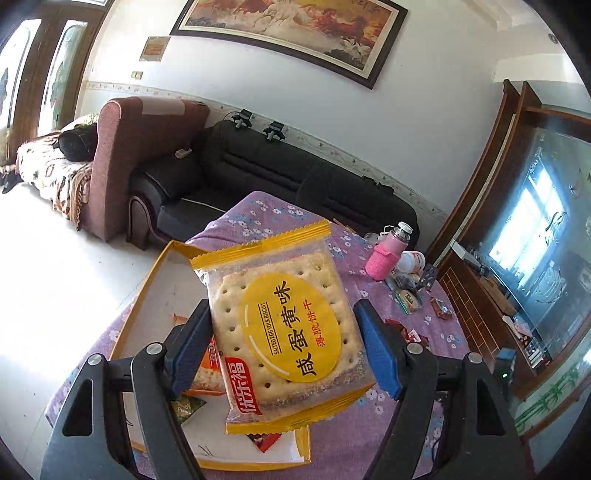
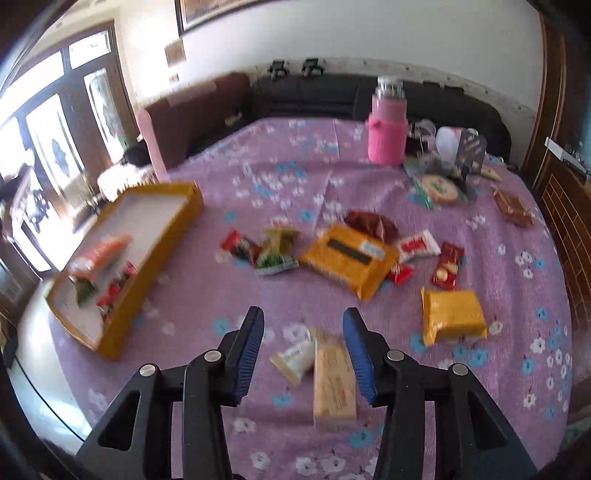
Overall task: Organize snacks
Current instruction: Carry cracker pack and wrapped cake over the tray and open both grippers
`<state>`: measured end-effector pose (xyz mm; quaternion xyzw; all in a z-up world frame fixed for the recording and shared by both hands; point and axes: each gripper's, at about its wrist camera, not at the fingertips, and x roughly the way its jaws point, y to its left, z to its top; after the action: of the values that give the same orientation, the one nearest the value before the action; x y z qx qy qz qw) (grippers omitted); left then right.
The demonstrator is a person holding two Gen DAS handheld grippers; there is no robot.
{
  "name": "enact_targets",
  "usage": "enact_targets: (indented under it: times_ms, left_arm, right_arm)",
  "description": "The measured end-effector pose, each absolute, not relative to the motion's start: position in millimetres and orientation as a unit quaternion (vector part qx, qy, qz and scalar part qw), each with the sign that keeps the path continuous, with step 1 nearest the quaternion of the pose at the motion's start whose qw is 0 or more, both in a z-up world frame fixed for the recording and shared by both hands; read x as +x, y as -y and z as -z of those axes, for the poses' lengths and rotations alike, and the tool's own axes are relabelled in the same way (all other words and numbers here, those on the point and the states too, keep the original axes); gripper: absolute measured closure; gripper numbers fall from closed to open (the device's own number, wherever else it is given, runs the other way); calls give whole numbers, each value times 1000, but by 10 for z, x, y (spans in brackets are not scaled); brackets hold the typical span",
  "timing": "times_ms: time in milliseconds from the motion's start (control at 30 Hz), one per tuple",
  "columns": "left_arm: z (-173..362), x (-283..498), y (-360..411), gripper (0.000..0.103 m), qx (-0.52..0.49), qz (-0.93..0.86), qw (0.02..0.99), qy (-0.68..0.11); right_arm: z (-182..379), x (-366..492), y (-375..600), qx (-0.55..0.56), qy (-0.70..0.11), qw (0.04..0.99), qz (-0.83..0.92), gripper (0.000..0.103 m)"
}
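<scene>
Pink-sleeved flask (image 2: 387, 127) stood upright on purple floral tablecloth (image 2: 258, 177), far ahead-right of the claw. Black sofa (image 1: 295, 173) ran along the wall beyond the table, maroon armchair (image 1: 125, 155) at its left end. Framed horse painting (image 1: 291, 33) hung above.

A tray (image 2: 159, 236) sits at the table's (image 2: 258, 155) left edge with a few snack packets (image 2: 99, 273) inside it. Toward the middle of the table lie scattered snack packets around a large flat packet (image 2: 349, 256), with another packet (image 2: 452, 315) to its right and a long packet (image 2: 332, 380) near the front edge. A bottle (image 2: 387, 129) stands upright at the far edge, with a cluster of small items (image 2: 443, 177) just to its right.
</scene>
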<state>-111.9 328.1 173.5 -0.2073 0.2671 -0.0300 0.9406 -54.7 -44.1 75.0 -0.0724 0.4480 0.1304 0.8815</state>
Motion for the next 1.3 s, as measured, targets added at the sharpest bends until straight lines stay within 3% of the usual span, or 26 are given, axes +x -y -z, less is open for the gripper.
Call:
enact_targets:
  times_ms: [133, 500, 533, 567, 700, 800, 1100, 1200, 1300]
  left_arm:
    - [-1619, -1150, -3325, 27, -217, 29, 936, -275]
    - [-1593, -1240, -3291, 27, -218, 12, 935, -278]
    - [-1593, -1239, -3276, 27, -218, 13, 935, -279]
    - [-1598, -1246, -3266, 27, -217, 13, 936, -279]
    - [-1663, -1289, -3309, 27, -212, 13, 939, -272]
    - [-1758, -1307, -3412, 27, -205, 8, 942, -265]
    - [-2272, -887, -3642, 27, -150, -26, 955, -255]
    - [-2327, -579, -3694, 27, -138, -36, 953, -269]
    - [-2167, -253, -3721, 27, -115, -63, 949, -288]
  right_arm:
    - [-322, -553, 591, -67, -485, 864, -118, 57]
    - [-199, -466, 696, -39, -487, 868, -92, 54]
    - [-188, -491, 623, -60, -482, 870, -84, 56]
    - [-195, -521, 585, -62, -477, 872, -88, 67]
    - [-267, -580, 640, -19, -474, 875, -99, 69]
    - [-574, -685, 704, 31, -451, 883, -126, 69]
    - [-2292, -557, -46, 101, -327, 890, -302, 69]
    - [-2486, -281, -562, 101, -326, 876, -343, 69]
    - [-2276, 24, -1123, 89, -358, 857, -360, 69]
